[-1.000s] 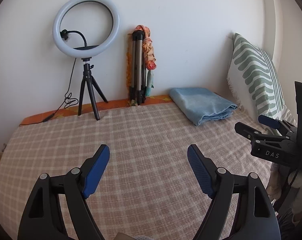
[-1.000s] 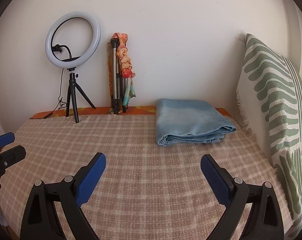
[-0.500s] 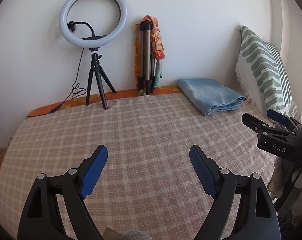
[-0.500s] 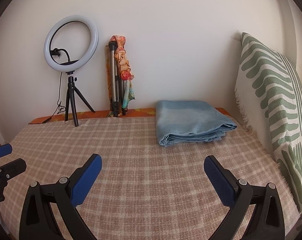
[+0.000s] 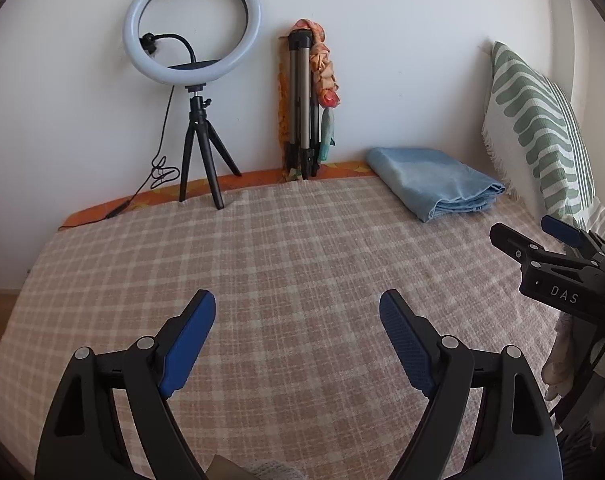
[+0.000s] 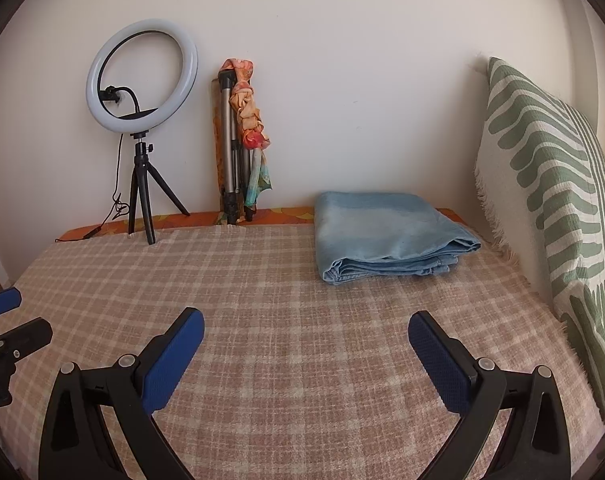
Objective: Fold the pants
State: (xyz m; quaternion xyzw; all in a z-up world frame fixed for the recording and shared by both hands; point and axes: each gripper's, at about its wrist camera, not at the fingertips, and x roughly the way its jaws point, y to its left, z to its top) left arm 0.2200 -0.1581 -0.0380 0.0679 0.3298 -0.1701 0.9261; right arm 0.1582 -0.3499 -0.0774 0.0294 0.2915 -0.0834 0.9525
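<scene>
Judging from the left wrist view first: risks disturbing a fold that looks finished. Light blue pants (image 5: 434, 184) lie folded in a flat stack on the bed (image 5: 262, 264), far ahead and to the right of the left hand-held gripper (image 5: 298, 340), close to the wall and just beside the green-patterned cushion (image 5: 542, 128). Reaching in again with jaws this wide could snag the loose top layer and drag the stack open. Swinging left could knock the ring light (image 5: 190, 24) on its small tripod, or catch its cable trailing along the bed's far edge; both stand far ahead and left. Leaning against the wall straight ahead, a folded tripod (image 5: 300, 104) with a scarf (image 5: 326, 68) draped on it could topple too. As for pose: tilted downward toward the checked cover, released, blue pads (image 5: 190, 340) spread wide with only bare cover between them, nothing held. Off to the right edge, the right hand-held gripper (image 5: 542, 240) shows side-on at about the same level.

Turning to the right wrist view: same hazard, nearer. Folded pants (image 6: 386, 236) sit ahead and slightly right of the right hand-held gripper (image 6: 306, 356), hems stacked toward the camera, well apart from the pads (image 6: 438, 364). Pushing forward low would ruck the cover and shove the stack into the cushion (image 6: 554, 184). Pose: angled down over the bed (image 6: 262, 280), released, jaws wide, grasping nothing. At the left edge, only a tip of the left hand-held gripper (image 6: 2, 320) peeks in.
</scene>
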